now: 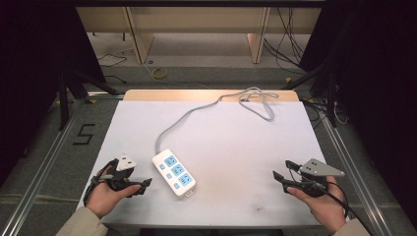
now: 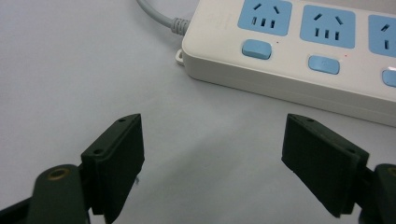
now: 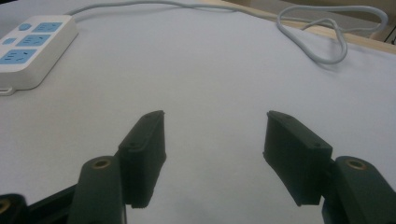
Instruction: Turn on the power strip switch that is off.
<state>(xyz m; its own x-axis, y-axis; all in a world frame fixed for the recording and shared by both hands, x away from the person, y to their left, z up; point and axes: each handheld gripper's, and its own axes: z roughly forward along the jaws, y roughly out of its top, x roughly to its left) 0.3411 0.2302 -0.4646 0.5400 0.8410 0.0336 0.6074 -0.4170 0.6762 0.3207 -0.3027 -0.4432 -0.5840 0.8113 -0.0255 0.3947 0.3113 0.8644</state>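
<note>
left hand-held gripper (image 2: 212, 154) gaping | right hand-held gripper (image 3: 212, 156) gaping | plug (image 1: 125, 162) (high view) beside power strip (image 1: 173, 171)

Power strip (image 2: 299, 70): white plastic shell, smooth, slight sheen; sockets and buttons light blue plastic, matt. Cord (image 1: 196, 114): grey rubbery sheath, smooth. Worktop (image 1: 236, 142): white matt sheet, smooth, faint smudges near right; pale wood edge showing far side. Left gripper (image 2: 212, 163) fingers (image 2: 116, 163): black matt plastic, flat pads. Right gripper (image 3: 215, 158): same black matt fingers (image 3: 294, 156); grey metal-look plate on top, dull finish. Floor: grey, rough carpet-like texture.
</note>
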